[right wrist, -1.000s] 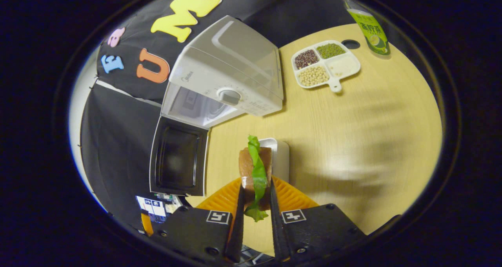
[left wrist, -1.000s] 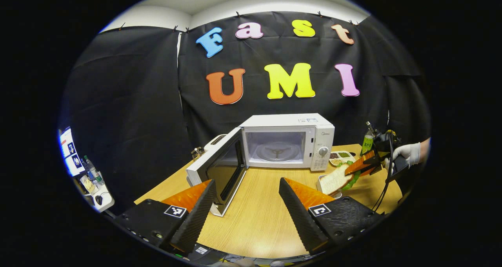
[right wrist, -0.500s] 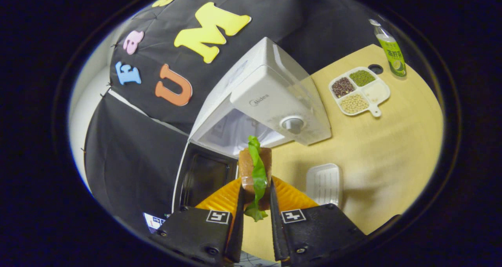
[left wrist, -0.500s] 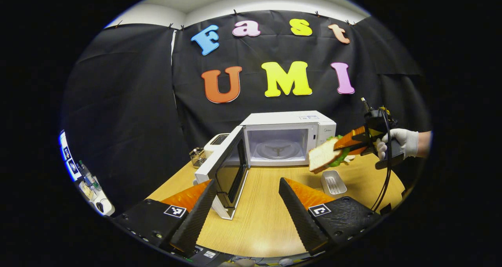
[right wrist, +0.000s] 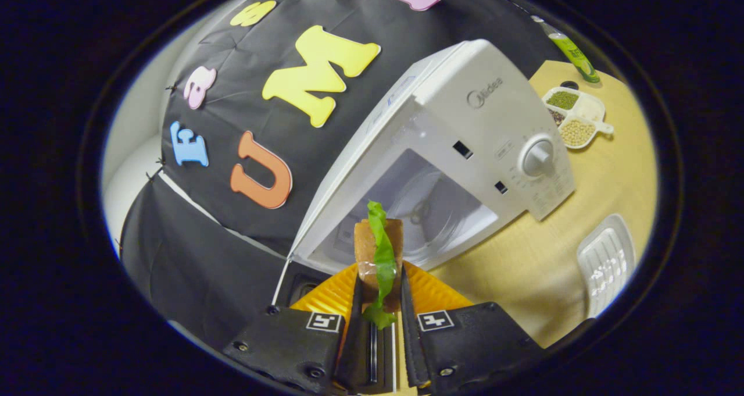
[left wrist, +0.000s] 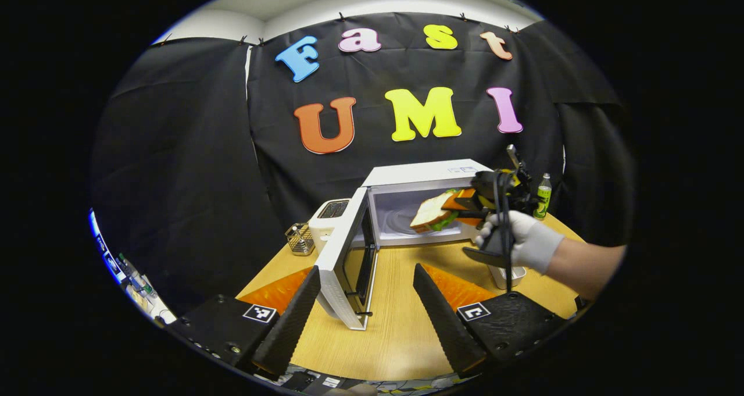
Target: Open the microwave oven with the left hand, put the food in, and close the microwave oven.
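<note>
The right gripper (right wrist: pixel 379 303) has its fingers closed on the sandwich (right wrist: pixel 378 250), which projects ahead of the fingertips at the mouth of the microwave oven (right wrist: pixel 465 146). The door (left wrist: pixel 349 256) stands open. The left gripper (left wrist: pixel 363 303) is spread wide and empty, with the door just ahead of its fingers.

Risks:
- Sandwich edge may clip the cavity frame.
- Lettuce may slip out between the fingers.
</note>
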### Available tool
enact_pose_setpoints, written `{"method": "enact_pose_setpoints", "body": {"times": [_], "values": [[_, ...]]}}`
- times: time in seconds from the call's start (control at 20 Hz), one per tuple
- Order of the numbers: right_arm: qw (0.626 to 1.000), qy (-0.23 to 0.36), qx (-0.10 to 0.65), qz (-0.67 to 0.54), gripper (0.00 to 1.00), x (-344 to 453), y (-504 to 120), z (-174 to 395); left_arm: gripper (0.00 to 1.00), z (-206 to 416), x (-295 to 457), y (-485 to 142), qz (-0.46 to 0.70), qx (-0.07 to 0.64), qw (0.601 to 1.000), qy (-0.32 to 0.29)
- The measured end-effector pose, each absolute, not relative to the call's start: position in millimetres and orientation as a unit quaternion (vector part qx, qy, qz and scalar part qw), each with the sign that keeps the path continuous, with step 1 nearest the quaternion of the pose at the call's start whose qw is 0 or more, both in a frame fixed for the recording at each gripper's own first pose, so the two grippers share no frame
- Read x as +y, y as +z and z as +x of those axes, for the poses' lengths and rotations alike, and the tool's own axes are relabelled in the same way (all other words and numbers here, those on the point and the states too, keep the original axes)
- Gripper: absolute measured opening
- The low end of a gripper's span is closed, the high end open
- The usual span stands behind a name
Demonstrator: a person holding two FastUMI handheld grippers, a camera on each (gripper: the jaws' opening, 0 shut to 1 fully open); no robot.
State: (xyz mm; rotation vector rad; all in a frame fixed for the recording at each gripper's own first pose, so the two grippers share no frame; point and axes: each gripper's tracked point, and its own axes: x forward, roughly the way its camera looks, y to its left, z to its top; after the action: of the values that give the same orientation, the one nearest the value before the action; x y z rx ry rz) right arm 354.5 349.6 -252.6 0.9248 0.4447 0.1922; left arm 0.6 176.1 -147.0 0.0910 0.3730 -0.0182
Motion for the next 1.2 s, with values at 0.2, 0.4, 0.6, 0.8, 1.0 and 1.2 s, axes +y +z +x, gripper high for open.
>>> {"method": "enact_pose_setpoints", "body": {"times": [0.2, 0.4, 0.6, 0.8, 1.0, 1.2], "values": [[0.869, 0.037, 0.152, 0.469, 0.34, 365, -267, 408, 0.97, 5, 186, -143, 0.042, 0.179, 0.983, -0.009], [0.86, -0.006, 0.116, 0.497, 0.34, 371, -290, 451, 0.97, 8, 198, -155, 0.055, 0.182, 0.982, 0.001], [0.851, -0.021, 0.095, 0.517, 0.34, 378, -303, 473, 0.97, 7, 199, -169, 0.053, 0.198, 0.979, 0.002], [0.878, -0.04, 0.113, 0.463, 0.34, 374, -325, 479, 0.97, 11, 198, -169, 0.043, 0.194, 0.98, -0.002], [0.945, -0.073, 0.118, 0.295, 0.45, 359, -326, 476, 0.97, 13, 198, -170, 0.03, 0.193, 0.981, -0.001], [0.974, -0.069, 0.122, 0.18, 0.89, 351, -323, 474, 0.97, 13, 202, -167, 0.031, 0.188, 0.982, 0.012]]}}
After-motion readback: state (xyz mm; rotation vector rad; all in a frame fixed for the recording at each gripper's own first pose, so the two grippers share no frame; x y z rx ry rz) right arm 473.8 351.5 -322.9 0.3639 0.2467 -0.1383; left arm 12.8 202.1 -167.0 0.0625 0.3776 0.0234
